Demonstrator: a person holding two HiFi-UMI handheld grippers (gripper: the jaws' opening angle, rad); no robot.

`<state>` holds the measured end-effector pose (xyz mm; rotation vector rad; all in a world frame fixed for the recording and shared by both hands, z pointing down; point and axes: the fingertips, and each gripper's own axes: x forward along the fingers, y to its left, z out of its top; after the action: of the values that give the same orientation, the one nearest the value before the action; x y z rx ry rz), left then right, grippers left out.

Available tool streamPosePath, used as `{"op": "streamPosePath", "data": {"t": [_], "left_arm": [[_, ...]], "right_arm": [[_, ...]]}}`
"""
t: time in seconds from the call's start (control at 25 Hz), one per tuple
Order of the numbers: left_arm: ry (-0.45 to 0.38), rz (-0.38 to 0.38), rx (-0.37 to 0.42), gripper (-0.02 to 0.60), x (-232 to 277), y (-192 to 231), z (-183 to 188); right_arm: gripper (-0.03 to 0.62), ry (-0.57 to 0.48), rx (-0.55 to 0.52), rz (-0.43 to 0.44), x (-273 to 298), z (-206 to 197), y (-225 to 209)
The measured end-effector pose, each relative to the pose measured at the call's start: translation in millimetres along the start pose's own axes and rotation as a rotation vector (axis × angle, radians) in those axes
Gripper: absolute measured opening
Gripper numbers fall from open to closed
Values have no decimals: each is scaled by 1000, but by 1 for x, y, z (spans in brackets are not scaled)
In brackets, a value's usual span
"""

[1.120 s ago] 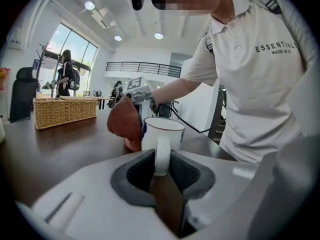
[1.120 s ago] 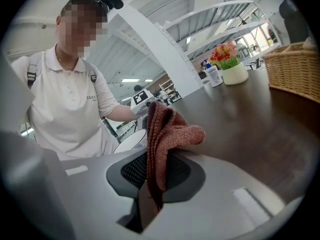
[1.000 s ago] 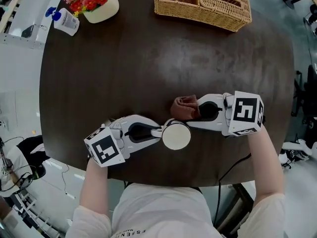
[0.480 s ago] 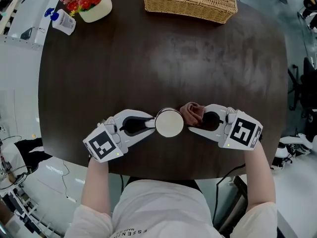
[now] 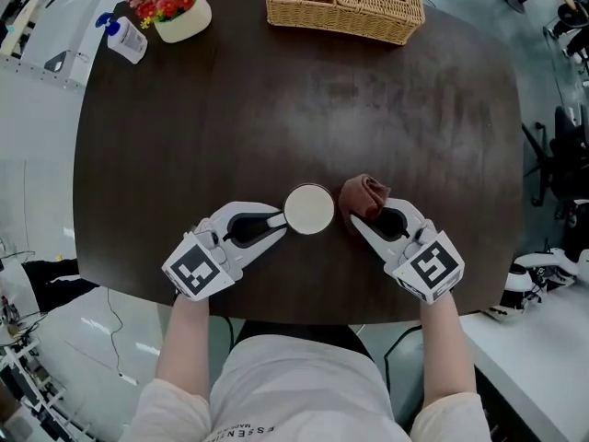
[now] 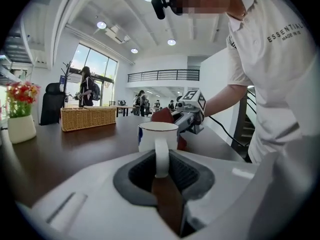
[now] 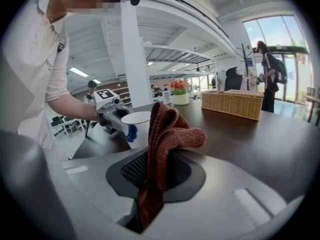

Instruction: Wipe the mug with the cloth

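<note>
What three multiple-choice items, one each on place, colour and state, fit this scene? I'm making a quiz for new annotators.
1. In the head view, where is the cloth relative to the mug? A) left of it B) right of it C) inside it
2. What colour is the cloth? A) reddish-brown B) blue C) white
3. The jaws of the left gripper are: A) open, empty B) shut on the cloth C) shut on the mug's handle
Answers: 1 B, the head view shows it at the mug's right; 2 A, the right gripper view shows reddish-brown knit; 3 C, the left gripper view shows the handle between them.
</note>
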<state>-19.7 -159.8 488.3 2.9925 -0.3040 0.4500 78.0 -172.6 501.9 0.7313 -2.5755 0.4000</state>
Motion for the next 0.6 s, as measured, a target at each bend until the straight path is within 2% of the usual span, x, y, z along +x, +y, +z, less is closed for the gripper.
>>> {"op": "streamPosePath", "data": {"t": [0.12,0.2,0.48,0.6], "left_arm": [[2,14,17,67,-3,-5,6],[-27,21,-12,66,-6,-8,18],[-112,29,-83,66,-16,-22,82],[-146,18,-87,66,-21,-25,110]], "right_arm": [[80,22,29,-87,-7,-4,-3],[80,34,41,-115,-13,-5,-1],[81,-8,57,-143,-24,13,18],[81,-9,53,-147,-18,15,25]]}}
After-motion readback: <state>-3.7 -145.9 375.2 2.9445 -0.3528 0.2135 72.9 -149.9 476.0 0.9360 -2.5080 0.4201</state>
